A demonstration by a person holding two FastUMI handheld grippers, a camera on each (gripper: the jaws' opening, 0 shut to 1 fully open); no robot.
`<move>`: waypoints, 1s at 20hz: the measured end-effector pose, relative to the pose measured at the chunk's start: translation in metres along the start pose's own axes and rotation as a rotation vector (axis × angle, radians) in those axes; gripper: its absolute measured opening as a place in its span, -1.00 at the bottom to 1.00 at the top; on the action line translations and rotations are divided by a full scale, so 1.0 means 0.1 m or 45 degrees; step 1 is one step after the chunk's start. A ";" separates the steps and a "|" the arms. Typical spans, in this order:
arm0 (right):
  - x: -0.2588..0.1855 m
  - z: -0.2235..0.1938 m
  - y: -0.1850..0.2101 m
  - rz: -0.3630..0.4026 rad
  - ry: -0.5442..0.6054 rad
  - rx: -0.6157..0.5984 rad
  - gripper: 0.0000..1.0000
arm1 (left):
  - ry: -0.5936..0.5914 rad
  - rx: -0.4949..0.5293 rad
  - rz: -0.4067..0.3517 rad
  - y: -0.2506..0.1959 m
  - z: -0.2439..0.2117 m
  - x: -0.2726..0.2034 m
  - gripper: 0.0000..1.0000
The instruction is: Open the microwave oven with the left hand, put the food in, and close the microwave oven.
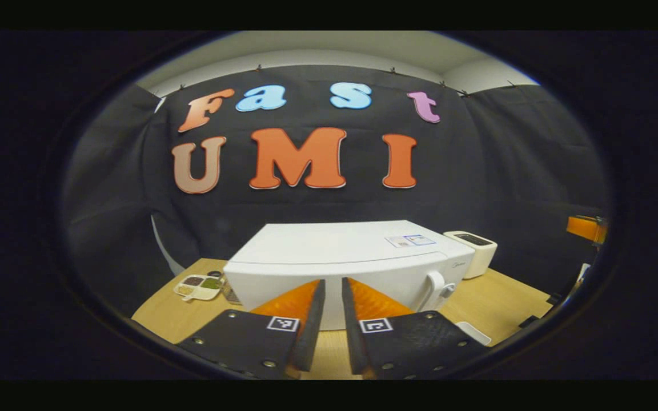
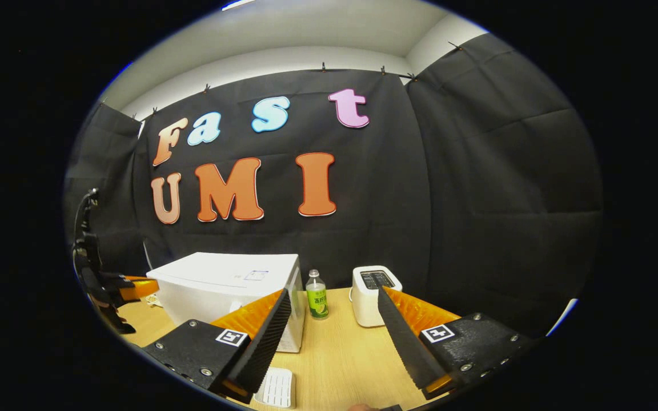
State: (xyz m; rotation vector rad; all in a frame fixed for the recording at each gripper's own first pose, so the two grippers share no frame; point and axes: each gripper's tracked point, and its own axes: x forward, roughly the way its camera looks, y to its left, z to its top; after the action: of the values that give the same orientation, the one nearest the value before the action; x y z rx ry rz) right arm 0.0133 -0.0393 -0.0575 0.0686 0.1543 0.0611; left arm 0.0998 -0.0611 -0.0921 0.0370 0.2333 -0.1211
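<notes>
In the left gripper view we saw the microwave oven (image 1: pixel 340 257) in the centre of the frame, just above the fingers, standing on the wooden counter (image 1: pixel 494 297). It was a white box with a flat top, a small sticker near the top's right rear corner, and a white loop handle (image 1: pixel 435 288) at the right end of its front. Its door looked closed, flush with the body. The left tool (image 1: pixel 332 319) rose from the bottom centre with its fingers nearly together, only a thin slit between them, and nothing held. At the left of the frame, beside the oven, a divided tray of food (image 1: pixel 199 286) lay on the counter. A white toaster (image 1: pixel 472 251) stood to the oven's right, further back.

In the right gripper view the oven (image 2: pixel 226 288) sat at the lower left, with a green-labelled bottle (image 2: pixel 317 295) just right of it and the toaster (image 2: pixel 372 294) beyond that. The right tool (image 2: pixel 334 337) stood wide apart and empty at the bottom of the frame. A white slotted object (image 2: pixel 277 387) lay on the counter near the bottom edge. The other tool (image 2: pixel 135 287) showed at the far left.
</notes>
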 end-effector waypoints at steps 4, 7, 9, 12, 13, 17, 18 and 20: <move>0.06 0.10 0.19 0.032 -0.005 -0.029 0.89 | -0.063 -0.012 0.075 0.46 0.37 -0.33 0.46; 0.09 0.22 0.35 0.060 -0.017 -0.058 1.00 | -0.106 -0.030 0.110 0.73 0.62 -0.53 0.76; 0.08 0.33 0.44 0.081 -0.032 -0.074 0.89 | -0.131 -0.002 0.143 0.89 0.78 -0.65 0.77; 0.08 0.47 0.56 0.107 -0.054 -0.076 0.89 | -0.164 0.011 0.166 1.02 0.95 -0.76 0.83; 0.08 0.52 0.58 0.114 -0.062 -0.078 0.89 | -0.168 0.008 0.169 1.05 0.97 -0.78 0.77; 0.09 0.69 0.64 0.115 -0.089 -0.092 0.90 | -0.188 -0.017 0.176 1.16 1.06 -0.87 0.76; 0.09 0.72 0.66 0.115 -0.093 -0.097 0.90 | -0.189 -0.025 0.174 1.18 1.08 -0.88 0.77; 0.08 0.76 0.67 0.118 -0.099 -0.100 0.90 | -0.195 -0.030 0.179 1.23 1.12 -0.90 0.77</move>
State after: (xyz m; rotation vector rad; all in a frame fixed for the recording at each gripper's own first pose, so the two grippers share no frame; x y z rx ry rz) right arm 0.0291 0.0229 0.0216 -0.0004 0.0708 0.1565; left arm 0.0537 0.0653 0.0401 0.0208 0.0786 0.0187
